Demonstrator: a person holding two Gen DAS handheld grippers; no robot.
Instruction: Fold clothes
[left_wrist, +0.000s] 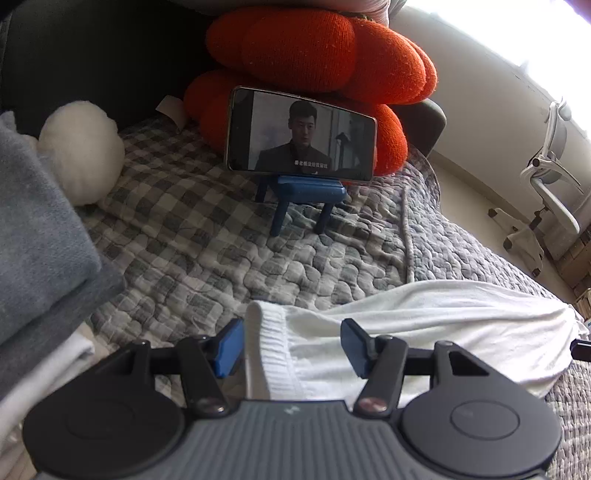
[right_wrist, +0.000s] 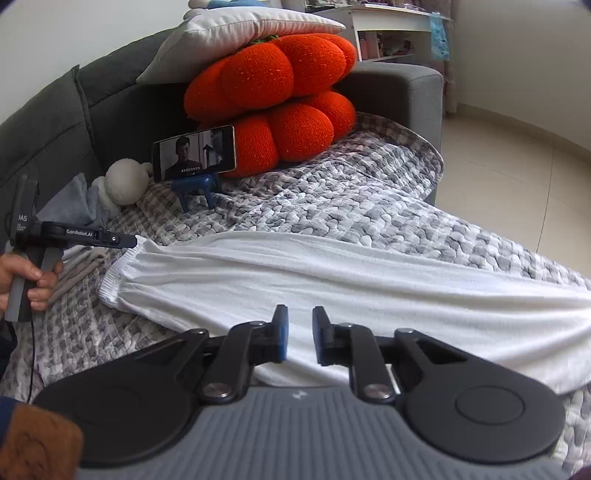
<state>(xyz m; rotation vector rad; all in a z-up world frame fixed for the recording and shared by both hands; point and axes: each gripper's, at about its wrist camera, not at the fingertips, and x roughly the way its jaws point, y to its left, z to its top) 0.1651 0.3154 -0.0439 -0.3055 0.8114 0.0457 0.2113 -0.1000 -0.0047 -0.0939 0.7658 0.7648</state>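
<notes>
A dark grey fabric sofa fills the far side of the scene, its seat covered by a grey-and-white checked quilted blanket. Across the near half of that blanket lies the long white knit garment with a ribbed elastic hem, stretched left to right, its ribbed end at the left.

At the far end of the seat, two orange knitted pumpkin-shaped cushions are stacked, with a white pillow on top. At the far left sits a stack of folded grey-blue clothes, and just right of it a round white plush toy.

Against the lower cushion leans a smartphone set on its side on a small blue chair-shaped stand; its screen plays a video of a man in a dark suit, with subtitles too small to read.

The left claw is spread wide, its blue pads either side of the ribbed hem without closing on it. In the right wrist view its arm reads "GenRobot.AI", and the housing above the person's hand shows letters that look like "DAS".

The right claw is narrowly parted over the near edge of the white garment, gripping nothing.
</notes>
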